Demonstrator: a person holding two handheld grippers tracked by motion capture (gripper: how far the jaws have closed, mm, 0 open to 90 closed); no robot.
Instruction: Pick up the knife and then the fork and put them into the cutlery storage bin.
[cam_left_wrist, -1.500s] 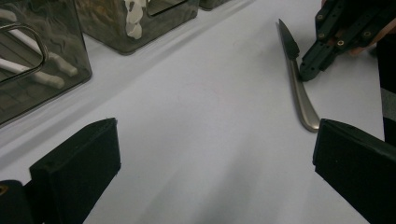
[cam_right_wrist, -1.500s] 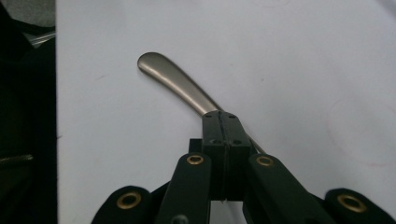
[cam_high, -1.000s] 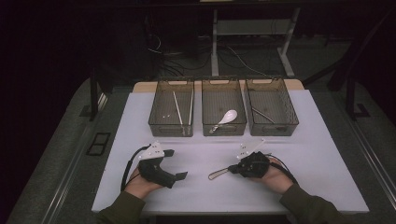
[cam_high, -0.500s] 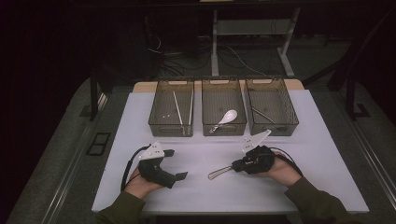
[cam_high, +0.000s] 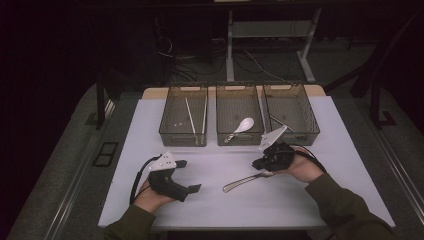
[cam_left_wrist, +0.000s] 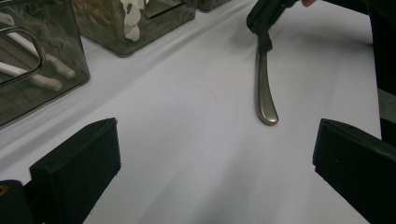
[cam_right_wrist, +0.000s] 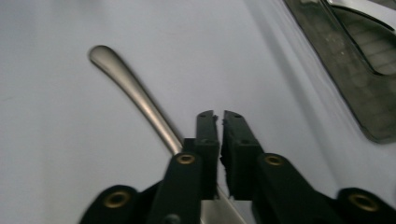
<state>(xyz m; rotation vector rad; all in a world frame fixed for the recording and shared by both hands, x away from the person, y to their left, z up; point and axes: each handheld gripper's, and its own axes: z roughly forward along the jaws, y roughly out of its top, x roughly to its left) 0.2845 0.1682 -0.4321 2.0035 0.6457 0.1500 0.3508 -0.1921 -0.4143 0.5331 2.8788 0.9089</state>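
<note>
- At a table covered with a white cloth (cam_high: 310, 200), the right gripper (cam_high: 260, 163) has its two black jaws drawn together on one end of a long, brushed-metal piece of cutlery (cam_high: 246, 180). In the right gripper view the jaws (cam_right_wrist: 219, 140) stand with a bare slit between them, and the metal runs in beneath them.
- The rounded handle end of the cutlery (cam_left_wrist: 266, 93) points away from the right gripper, towards the person's left side. Whether that end rests on the cloth or sits just above it cannot be told.
- The right gripper's jaws have just been opening a little and then closing again, with the cutlery between them.
- The left gripper (cam_high: 187, 176) rests low on the cloth, well apart from the cutlery. Its jaws stand wide open and hold nothing.
- Three smoky, see-through plastic bins stand in a row beyond: the left bin (cam_high: 170, 131) holds pale chopsticks, the middle bin (cam_high: 222, 107) a white spoon (cam_high: 241, 128), and the right bin (cam_high: 307, 117) metal cutlery.
</note>
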